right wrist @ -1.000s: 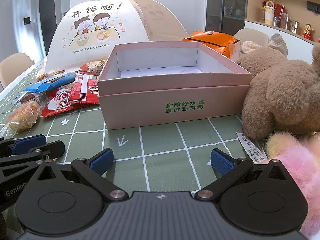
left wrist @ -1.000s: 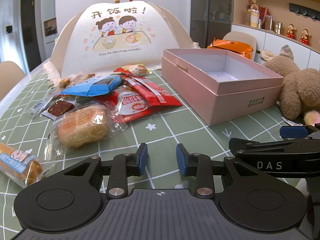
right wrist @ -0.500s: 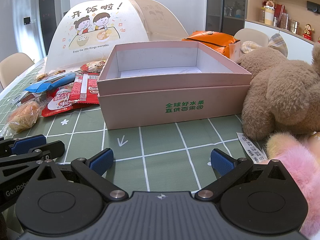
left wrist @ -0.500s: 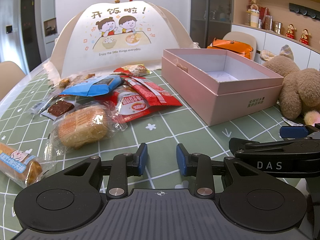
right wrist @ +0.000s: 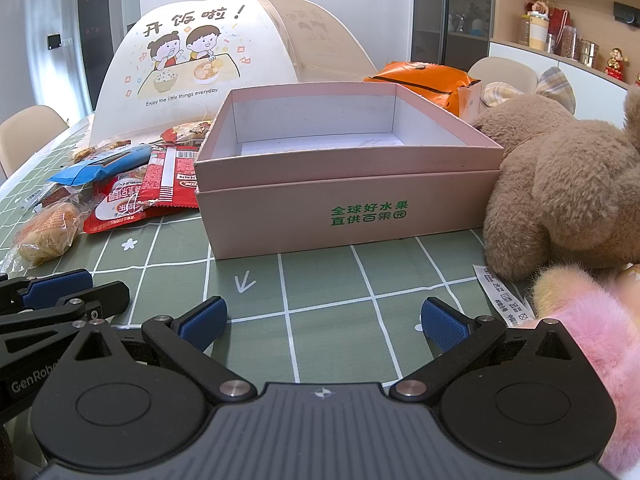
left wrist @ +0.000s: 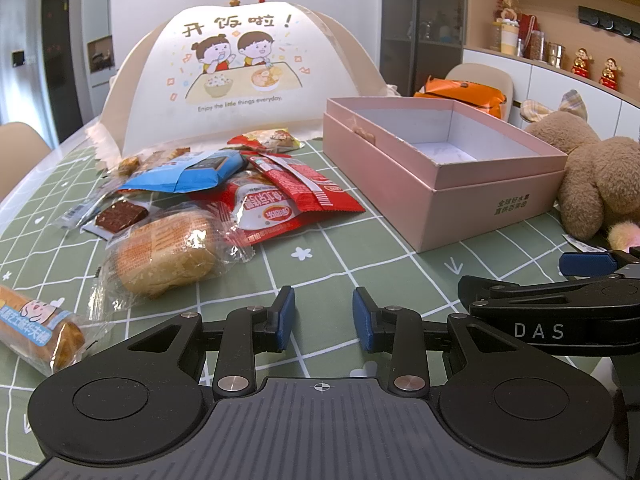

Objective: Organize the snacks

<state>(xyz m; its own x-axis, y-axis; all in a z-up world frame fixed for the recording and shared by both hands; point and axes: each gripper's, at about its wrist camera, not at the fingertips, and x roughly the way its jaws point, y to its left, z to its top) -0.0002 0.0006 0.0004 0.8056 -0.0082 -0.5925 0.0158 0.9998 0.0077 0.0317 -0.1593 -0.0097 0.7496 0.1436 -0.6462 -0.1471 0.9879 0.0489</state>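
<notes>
The left tongs [left wrist: 323,318] hung low over the green checked bench [left wrist: 344,276], their blue pads parted by a narrow gap with nothing between them. The right tongs [right wrist: 324,322] were spread wide and released, also empty, just above the bench cloth. Each pair showed at the edge of the other's view: the right tongs lay close on the right in the left wrist view, the left tongs low on the left in the right wrist view.

Ahead of the left tongs and slightly left lay a wrapped bread bun [left wrist: 168,254], with a second wrapped cake roll [left wrist: 36,330] nearer the left edge. Beyond the bun sat the heap of snacks: red packets [left wrist: 280,204], a blue packet [left wrist: 188,172] lying over them, and a small brown bar in clear wrap [left wrist: 120,216].

Straight ahead of the right tongs stood the open pink box [right wrist: 344,212], its inside white and bare, green lettering on the near wall. The snack heap lay just beside its left wall. A brown plush toy [right wrist: 560,192] pressed against the box's right side, with pink fluff [right wrist: 592,344] nearer the right tongs. Behind everything stood a folding food cover [left wrist: 236,76] printed with two cartoon children, and an orange bag [right wrist: 420,80] behind the box.
</notes>
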